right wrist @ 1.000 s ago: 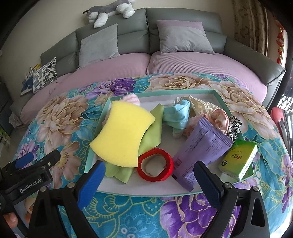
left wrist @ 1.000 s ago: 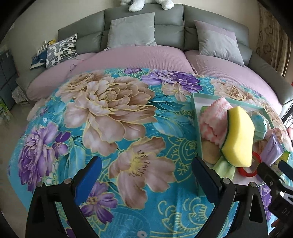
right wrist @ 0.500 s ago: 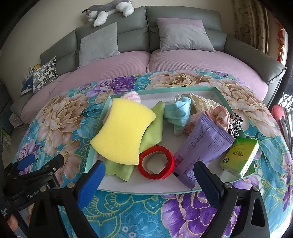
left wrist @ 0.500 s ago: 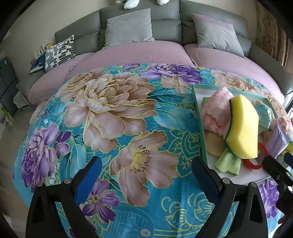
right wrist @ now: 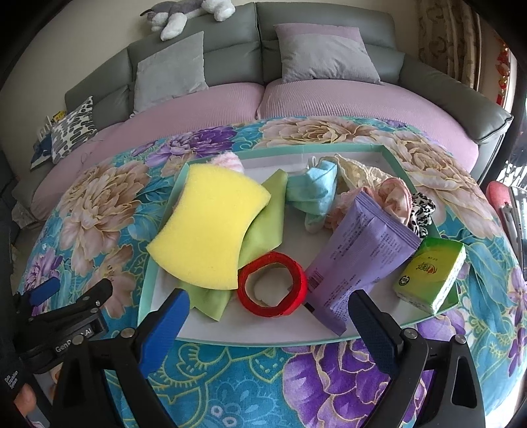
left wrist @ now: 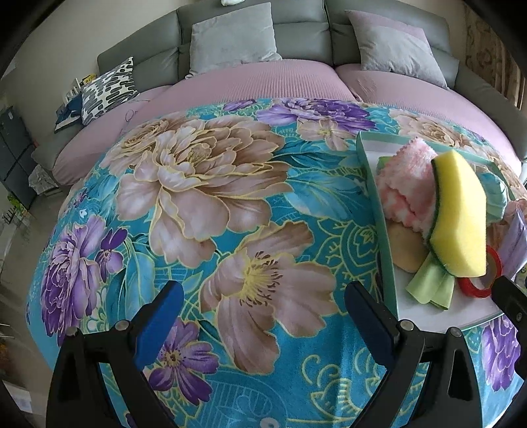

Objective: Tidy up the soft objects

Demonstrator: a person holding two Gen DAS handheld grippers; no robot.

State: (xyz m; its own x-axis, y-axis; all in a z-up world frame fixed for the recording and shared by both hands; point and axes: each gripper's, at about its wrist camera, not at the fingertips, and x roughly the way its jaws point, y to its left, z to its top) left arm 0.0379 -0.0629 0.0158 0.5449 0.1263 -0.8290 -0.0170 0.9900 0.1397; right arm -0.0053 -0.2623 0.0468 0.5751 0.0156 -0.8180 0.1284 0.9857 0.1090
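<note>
A teal-rimmed tray [right wrist: 332,151] sits on the floral blanket [left wrist: 204,184]. In it lie a yellow sponge [right wrist: 210,230], a green cloth [right wrist: 266,217], a red tape ring [right wrist: 271,288], a light blue cloth [right wrist: 313,191], a purple packet [right wrist: 362,260], a green tissue pack [right wrist: 431,276], a pink fluffy cloth [left wrist: 405,184] and a peach floral cloth [right wrist: 393,194]. My right gripper [right wrist: 268,324] is open and empty, just short of the tray's front edge. My left gripper [left wrist: 263,314] is open and empty over bare blanket, left of the tray [left wrist: 375,197].
A grey sofa [right wrist: 230,59] with lilac seat covers and several cushions curves behind the blanket. A plush toy [right wrist: 184,13] lies on its backrest. A patterned pillow [left wrist: 108,85] sits at the far left. The blanket falls off to the floor on the left.
Both grippers have drawn back and risen slightly; the view has shifted so the sofa looks farther off. The tray's contents have not moved. Both grippers stay open.
</note>
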